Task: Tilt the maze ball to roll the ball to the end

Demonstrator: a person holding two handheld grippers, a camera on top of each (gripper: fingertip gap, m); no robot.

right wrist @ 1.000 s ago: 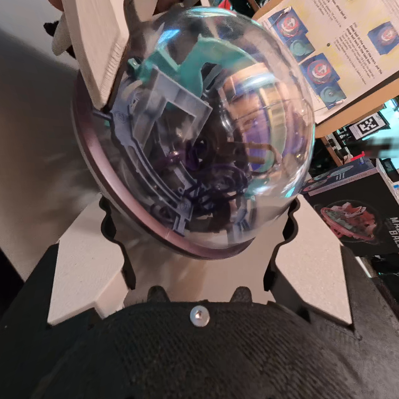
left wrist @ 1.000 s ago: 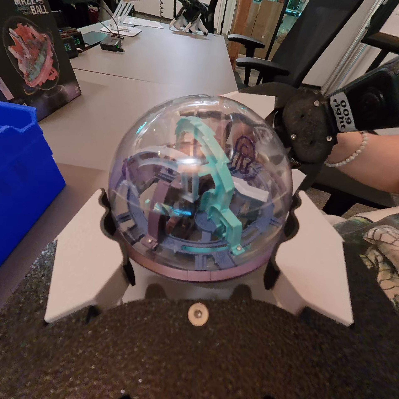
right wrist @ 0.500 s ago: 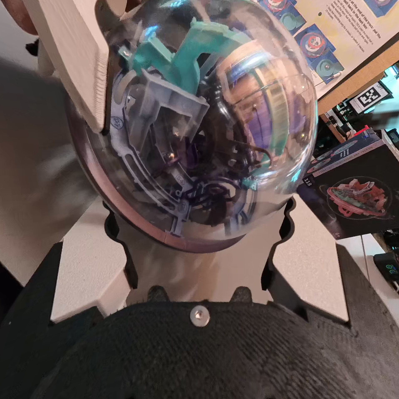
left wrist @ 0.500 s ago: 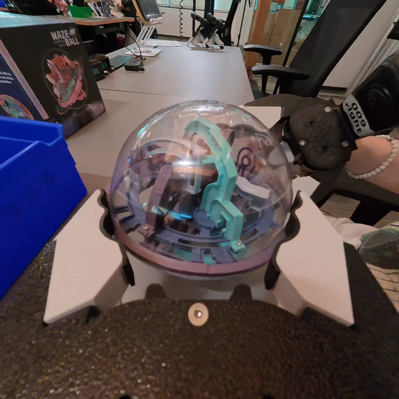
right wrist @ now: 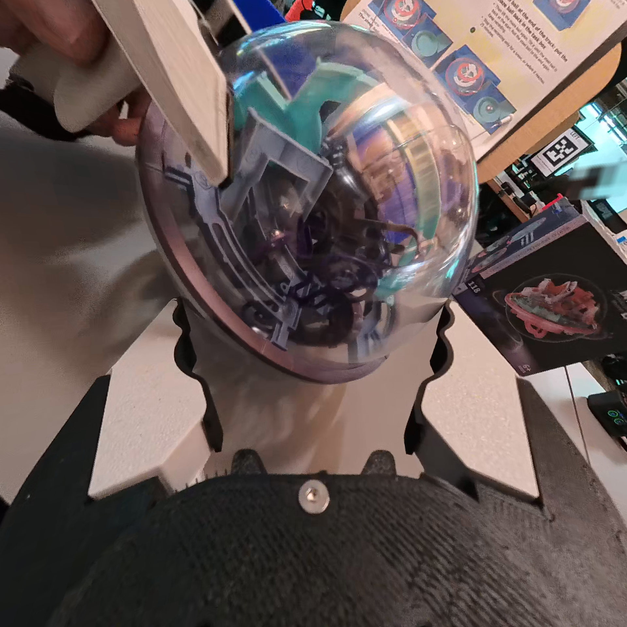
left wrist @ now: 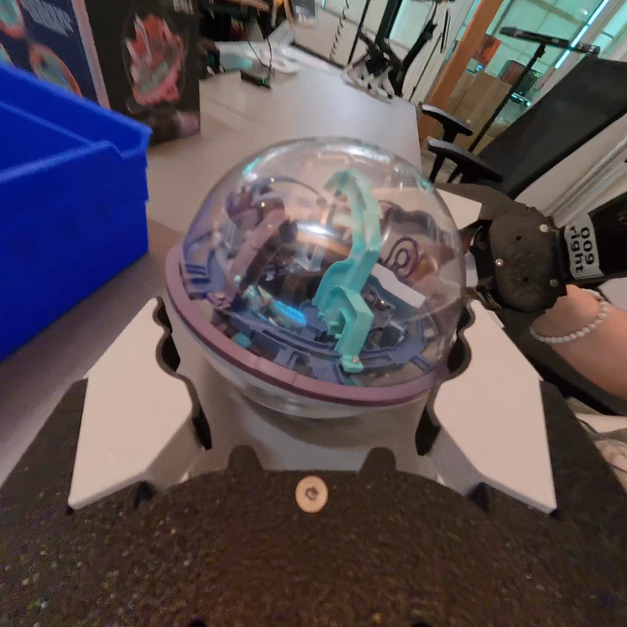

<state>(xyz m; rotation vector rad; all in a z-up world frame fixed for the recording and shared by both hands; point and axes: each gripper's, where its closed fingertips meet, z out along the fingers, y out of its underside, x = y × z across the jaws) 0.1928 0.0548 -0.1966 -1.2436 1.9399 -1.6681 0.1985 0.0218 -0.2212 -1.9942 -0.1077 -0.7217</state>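
The maze ball [left wrist: 315, 271] is a clear dome over teal, blue and purple tracks, with a mauve ring around its middle. My left gripper [left wrist: 312, 322] is shut on it, one white finger on each side at the ring. The ball is tilted, its ring higher on the left. My right gripper [right wrist: 310, 322] is also shut on the ball [right wrist: 305, 203], touching it only at the fingertips [right wrist: 444, 315]. Its black body [left wrist: 519, 258] shows at the ball's right side in the left wrist view. A left finger [right wrist: 176, 84] lies over the dome's upper left. I cannot pick out the small ball inside.
A blue bin [left wrist: 68, 203] stands close on the left. The dark maze ball box [right wrist: 559, 305] and a yellow instruction board [right wrist: 492, 51] are behind. The pale table [left wrist: 305, 112] runs back to a black office chair [left wrist: 543, 135]. A wrist with a bead bracelet [left wrist: 570, 332] is at right.
The ball has tilted, its ring now sloping down to the right in the left wrist view. Both views swung with it. The right fingers drew closer together on the ball.
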